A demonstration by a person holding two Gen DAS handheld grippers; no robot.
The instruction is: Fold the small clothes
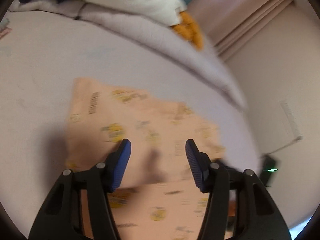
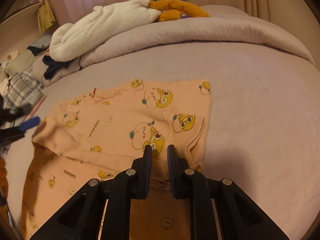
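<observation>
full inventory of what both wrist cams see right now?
garment: one, peach with yellow cartoon prints, partly folded on the bed sheet.
bed sheet: one, pale lilac, under the garment.
duvet: one, pale lilac, rolled along the far side.
white blanket: one, on the duvet.
orange plush: one, beside the white blanket.
dark cloth: one, navy, left below the white blanket.
plaid fabric: one, grey-white, far left.
left gripper: black with blue pads, open above the garment.
right gripper: black, jaws narrow with a gap, over the garment's right part.

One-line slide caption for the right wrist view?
Right gripper, jaws narrowly apart, over a peach cartoon-print garment spread on the bed.
</observation>
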